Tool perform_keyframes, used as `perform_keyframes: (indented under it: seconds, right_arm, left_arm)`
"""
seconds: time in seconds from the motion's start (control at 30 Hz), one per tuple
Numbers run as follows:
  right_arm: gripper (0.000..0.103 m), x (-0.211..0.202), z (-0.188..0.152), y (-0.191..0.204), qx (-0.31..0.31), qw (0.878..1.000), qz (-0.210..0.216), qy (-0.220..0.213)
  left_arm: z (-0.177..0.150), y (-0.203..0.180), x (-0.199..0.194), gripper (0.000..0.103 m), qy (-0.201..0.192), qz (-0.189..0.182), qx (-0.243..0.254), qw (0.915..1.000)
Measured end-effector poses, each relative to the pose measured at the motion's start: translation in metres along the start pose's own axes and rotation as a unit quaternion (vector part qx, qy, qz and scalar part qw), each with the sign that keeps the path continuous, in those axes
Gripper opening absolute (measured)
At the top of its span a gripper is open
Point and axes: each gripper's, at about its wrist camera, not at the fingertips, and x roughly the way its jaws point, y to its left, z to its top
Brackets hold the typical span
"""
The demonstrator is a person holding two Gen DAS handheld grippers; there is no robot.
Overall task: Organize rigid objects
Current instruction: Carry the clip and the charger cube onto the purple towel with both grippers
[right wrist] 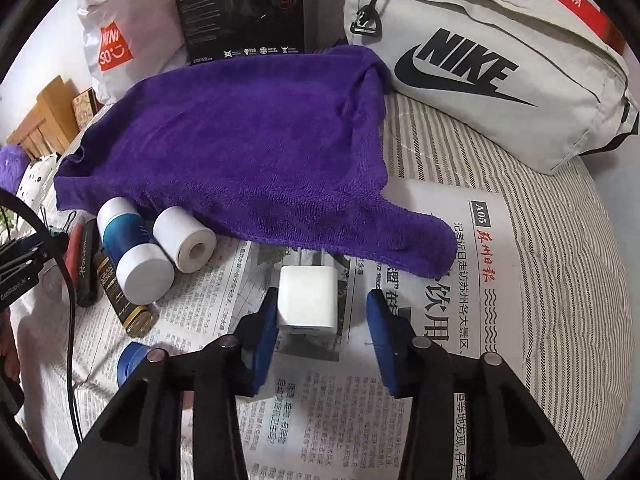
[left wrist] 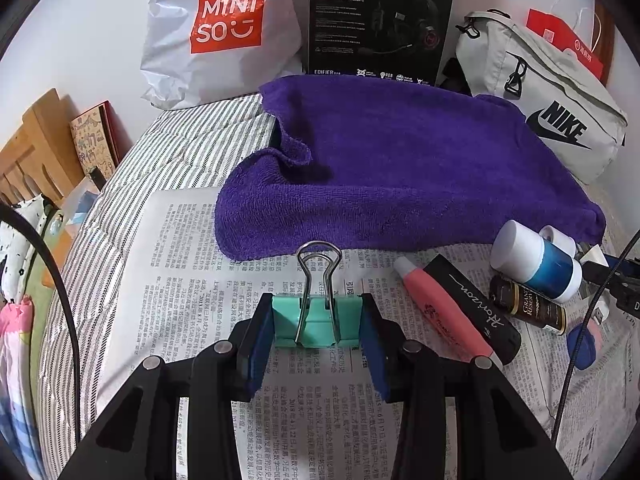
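Striped bed (right wrist: 532, 216) carries spread newspaper (left wrist: 192, 280), purple towel (left wrist: 400, 168) partly over it, Nike bag (right wrist: 500, 80), Miniso bag (left wrist: 216, 36), black box (left wrist: 380, 20). On newspaper: green clip (left wrist: 316, 320), white charger (right wrist: 308, 300), bottles (right wrist: 132, 248), pen (left wrist: 444, 312).

The left gripper (left wrist: 317, 322) is clamped flat-padded on the teal binder clip (left wrist: 316, 324), while the right gripper (right wrist: 322, 320) stands spread, only its left pad touching the white charger (right wrist: 308, 300).
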Motion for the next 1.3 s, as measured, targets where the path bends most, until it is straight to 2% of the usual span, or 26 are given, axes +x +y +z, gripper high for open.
perform_keyframes:
  seconds: [0.1,0.3,0.83,1.3]
  right_arm:
    - [0.027,0.001,-0.001,0.001,-0.004,1.0,-0.004,-0.005]
    - [0.027,-0.002,0.0,-0.003,0.0,1.0,-0.014,0.0]
    - [0.027,-0.03,-0.002,-0.018,0.032,0.999,0.01,0.006]
    - [0.027,-0.048,0.042,-0.011,0.023,0.999,0.032,-0.017]
  left_arm:
    - [0.0,0.002,0.0,0.039,-0.001,-0.001,-0.006,1.0]
    - [0.001,0.001,0.001,0.039,0.003,-0.005,0.001,1.0]
    - [0.003,0.02,-0.022,0.039,0.007,-0.021,-0.023,0.9995]
    - [0.051,0.026,-0.047,0.039,-0.018,-0.017,-0.022,0.9995]
